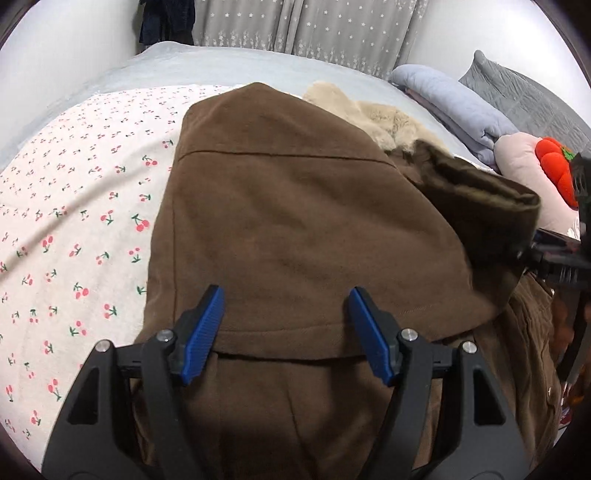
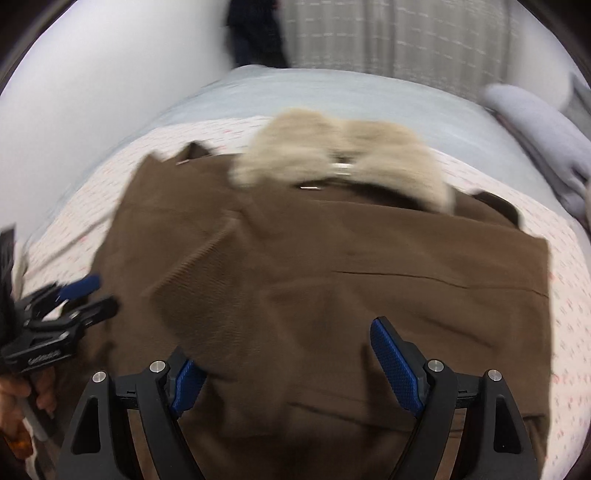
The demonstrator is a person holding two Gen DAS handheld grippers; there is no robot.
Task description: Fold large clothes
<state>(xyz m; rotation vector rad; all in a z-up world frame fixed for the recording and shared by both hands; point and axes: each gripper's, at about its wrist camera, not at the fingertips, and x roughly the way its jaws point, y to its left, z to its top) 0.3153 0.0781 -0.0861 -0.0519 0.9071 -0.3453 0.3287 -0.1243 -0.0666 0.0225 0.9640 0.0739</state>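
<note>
brown wool coat [image 1: 295, 221] lying under both claws, long axis running toward its fur collar [image 2: 343, 158] | left claw [image 1: 286, 299] hovering released | right claw [image 2: 288, 343] hovering released, empty

Brown coat [image 1: 295, 221] with beige fur collar [image 2: 343, 162]; white sheet [image 1: 74, 221] printed with red cherries; blue gripper pads [image 1: 203, 332].

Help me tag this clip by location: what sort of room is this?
Most likely a bedroom: the brown coat lies on a bed with a cherry-print sheet, folded bedding beside it, curtains behind.
</note>
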